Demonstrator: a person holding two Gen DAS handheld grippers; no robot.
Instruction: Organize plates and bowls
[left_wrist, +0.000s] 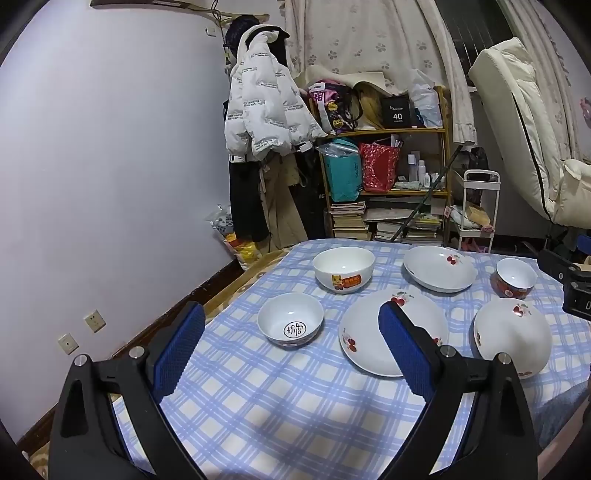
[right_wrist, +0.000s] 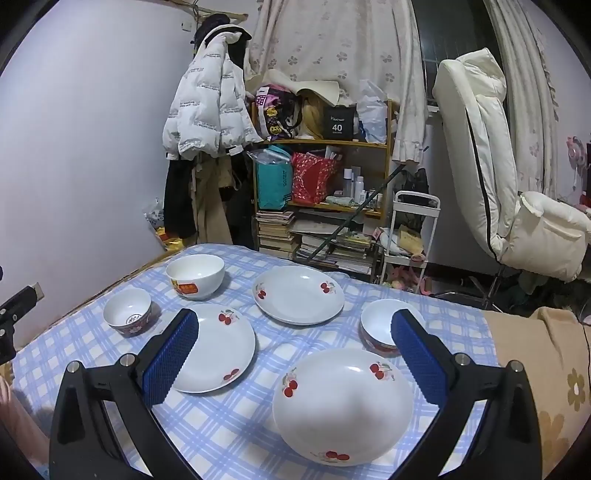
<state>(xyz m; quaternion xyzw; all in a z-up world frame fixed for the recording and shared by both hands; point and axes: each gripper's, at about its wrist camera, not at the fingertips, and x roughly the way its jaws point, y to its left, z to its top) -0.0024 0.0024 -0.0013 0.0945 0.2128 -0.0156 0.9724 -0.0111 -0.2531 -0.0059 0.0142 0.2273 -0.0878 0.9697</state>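
Three white cherry-print plates lie on the blue checked tablecloth (right_wrist: 236, 421): a near plate (right_wrist: 341, 404) (left_wrist: 511, 334), a middle plate (right_wrist: 218, 347) (left_wrist: 369, 334) and a far plate (right_wrist: 298, 294) (left_wrist: 437, 267). A large white bowl (left_wrist: 343, 268) (right_wrist: 195, 275) stands at the back. A small white bowl with a stamped mark (left_wrist: 290, 319) (right_wrist: 127, 312) is on the left, a small red-sided bowl (left_wrist: 515, 277) (right_wrist: 380, 330) on the right. My left gripper (left_wrist: 291, 354) is open above the cloth, near the marked bowl. My right gripper (right_wrist: 295, 354) is open above the near plate.
The table's far edge meets a cluttered wooden shelf (left_wrist: 384, 162), a coat rack with a white jacket (left_wrist: 264, 99) and a small white cart (right_wrist: 410, 236). A cream recliner (right_wrist: 491, 166) stands at the right. The lavender wall (left_wrist: 110, 166) is to the left.
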